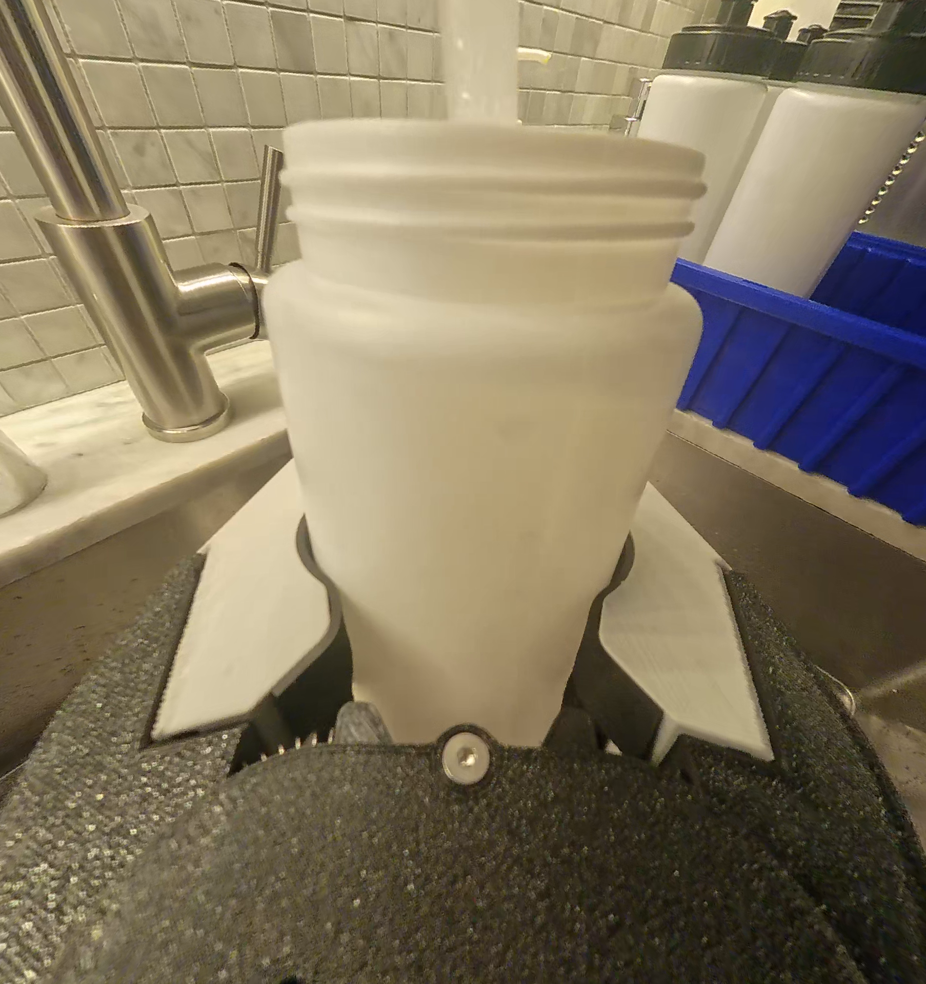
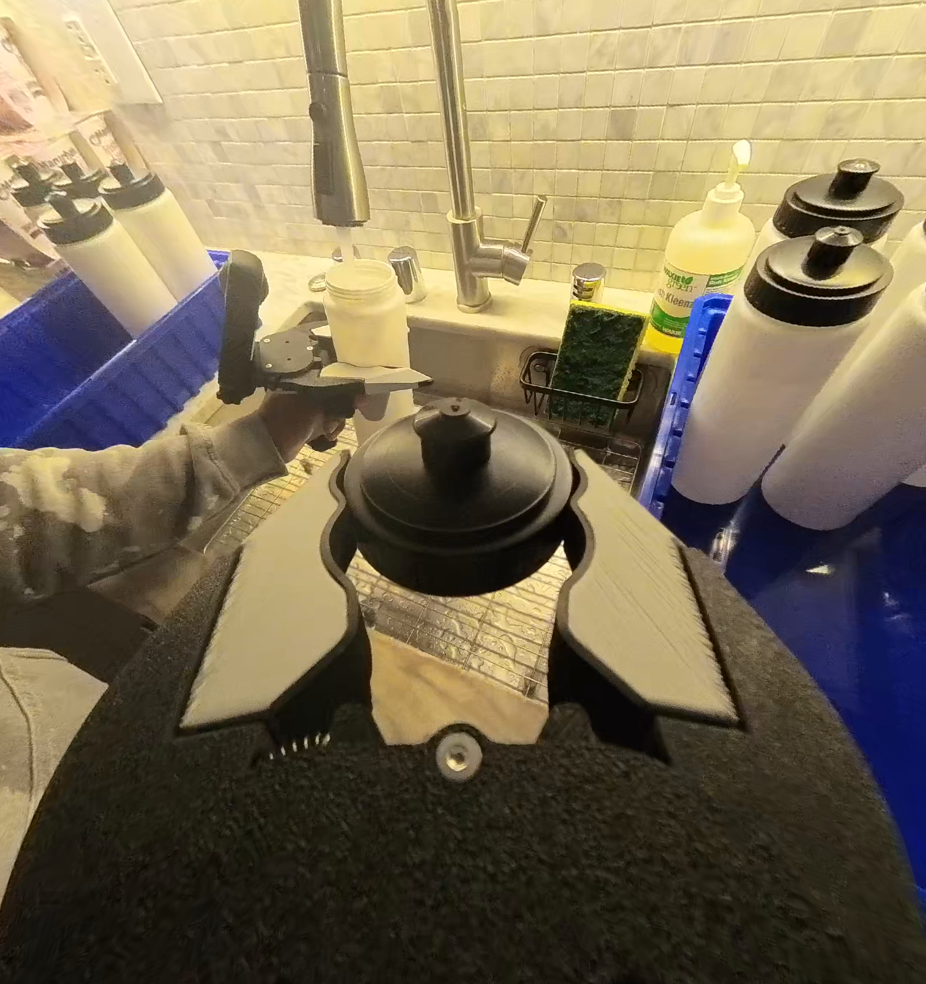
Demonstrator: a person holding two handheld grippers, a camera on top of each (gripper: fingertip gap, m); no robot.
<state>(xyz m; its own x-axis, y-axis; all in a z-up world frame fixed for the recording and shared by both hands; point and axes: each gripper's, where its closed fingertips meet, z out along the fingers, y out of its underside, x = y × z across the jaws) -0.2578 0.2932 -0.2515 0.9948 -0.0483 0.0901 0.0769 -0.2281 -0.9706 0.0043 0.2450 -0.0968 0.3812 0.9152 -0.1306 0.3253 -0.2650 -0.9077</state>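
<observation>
My left gripper (image 1: 463,559) is shut on a white plastic bottle (image 1: 477,383) with an open threaded mouth and holds it upright over the sink. A stream of water (image 1: 479,53) runs from above into its mouth. In the right wrist view the same bottle (image 2: 365,319) sits under the pull-down spray head (image 2: 338,133), held by the left gripper (image 2: 343,367). My right gripper (image 2: 458,511) is shut on a black screw cap with a spout (image 2: 455,495) and holds it above the wire sink grid (image 2: 450,628).
A steel faucet (image 2: 466,213) stands behind the sink. A green-and-yellow sponge (image 2: 594,362) sits in a black caddy. A soap pump bottle (image 2: 706,255) stands at the back right. Blue bins (image 2: 823,612) (image 1: 823,383) with capped white bottles (image 2: 850,372) flank the sink. A sleeved arm (image 2: 104,506) reaches in from the left.
</observation>
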